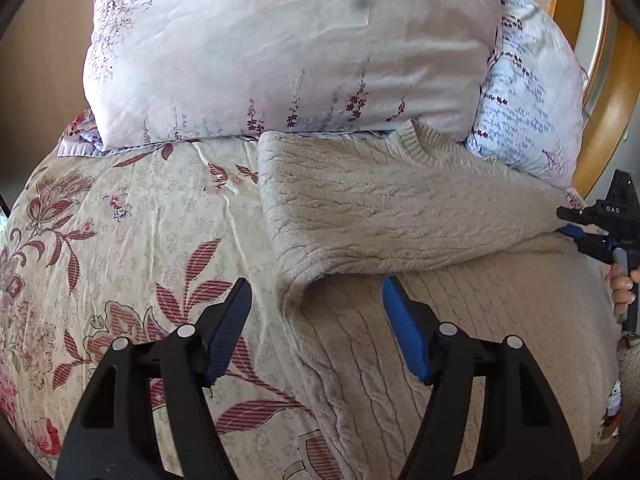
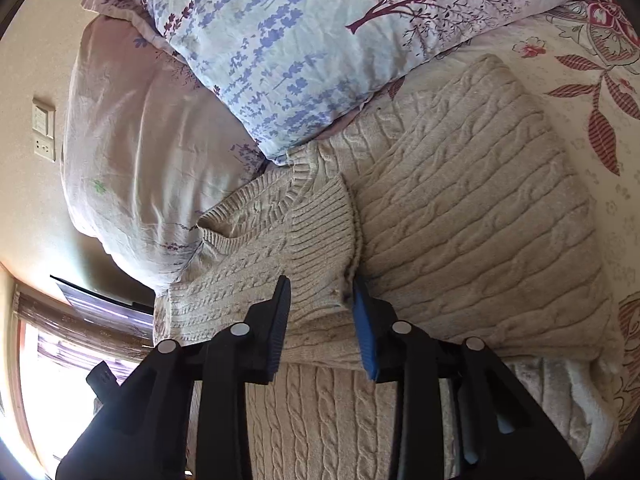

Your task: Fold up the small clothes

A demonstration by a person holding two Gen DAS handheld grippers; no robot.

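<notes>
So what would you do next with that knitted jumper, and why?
Probably lay the cuff down and let go. The right gripper holds the ribbed cuff of the beige cable-knit sweater, the sleeve already folded across its body, while the left gripper hovers open above the other edge.

A pale pink floral pillow (image 1: 288, 52) and a blue-flowered white pillow (image 2: 280, 40) lie at the bed's head edge on a cream bedspread with red leaf print (image 1: 132, 232).
</notes>
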